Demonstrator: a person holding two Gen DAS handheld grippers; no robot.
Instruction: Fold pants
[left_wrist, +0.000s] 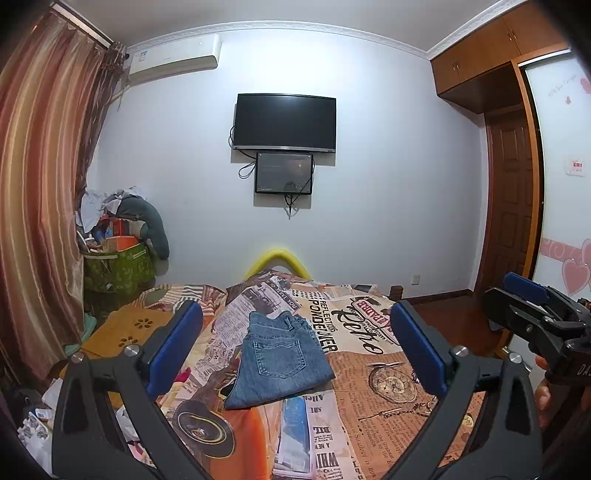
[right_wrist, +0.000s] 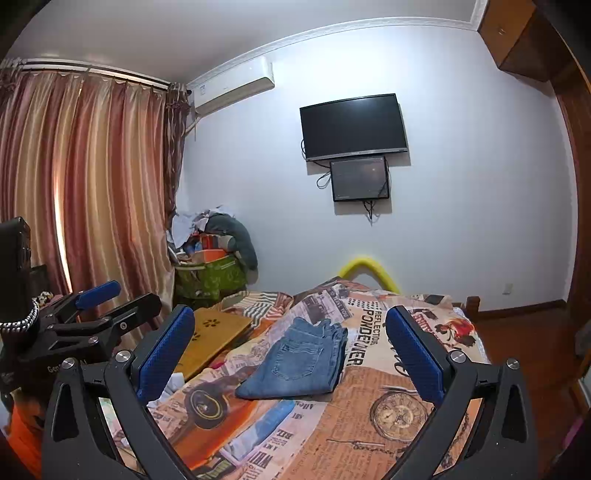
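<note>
pants: folded blue jeans (right_wrist: 301, 363), back pocket up, lying on the bed (right_wrist: 388, 424)
right gripper (right_wrist: 291, 363): fingers (right_wrist: 164, 354) spread wide, empty, above the bed
left gripper (right_wrist: 110, 301): at left edge, held off the bed

"PONDEROWER", "REFLECTIONS", "Retro" printed on bedspread (left_wrist: 369, 369), upside down

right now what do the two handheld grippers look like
Both are black plastic frames with silver round screws and blue textured pads lining the jaws. The left gripper also shows in the right view, with white lettering and a braided cord. The right gripper carries white lettering too.
</note>
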